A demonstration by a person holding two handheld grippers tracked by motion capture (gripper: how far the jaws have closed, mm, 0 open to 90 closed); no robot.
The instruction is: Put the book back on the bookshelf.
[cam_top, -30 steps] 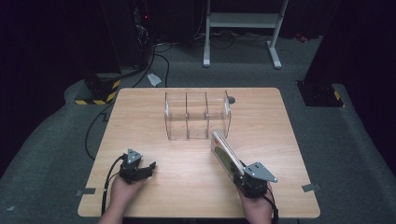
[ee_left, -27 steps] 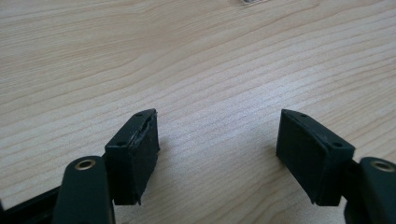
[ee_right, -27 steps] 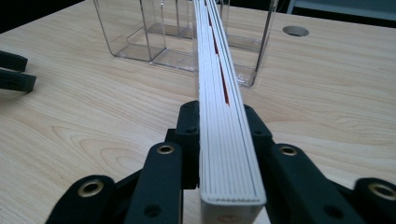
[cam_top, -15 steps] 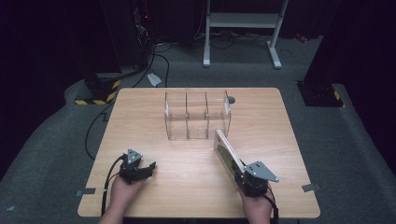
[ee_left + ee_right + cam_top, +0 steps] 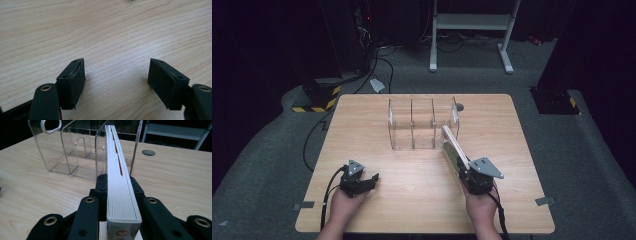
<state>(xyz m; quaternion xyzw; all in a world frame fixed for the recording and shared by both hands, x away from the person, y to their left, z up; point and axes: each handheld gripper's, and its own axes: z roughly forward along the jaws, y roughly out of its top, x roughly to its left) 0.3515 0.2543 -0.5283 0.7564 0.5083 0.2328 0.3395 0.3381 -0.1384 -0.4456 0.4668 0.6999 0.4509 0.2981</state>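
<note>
The white book was clamped on edge in the right gripper, tilted, its far end at the clear divider rack's rightmost slot.

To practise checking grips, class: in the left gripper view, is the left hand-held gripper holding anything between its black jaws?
No: the left hand-held gripper has its jaws standing apart with just the bare light wooden table between them.

Brightness: the tabletop is evenly lit from above; the room beyond its far edge lies almost black.
Shadows: soft and short, tight under the left claw and beside the clear organizer.
Glare: pale sheen along the organizer's walls and the book's page edges.
Focus: high view soft and slightly grainy; in the left gripper view the wood grain is crisp at mid-distance, the near pads slightly blurred.
Distortion: the right gripper view stretches the book's near end.
</note>
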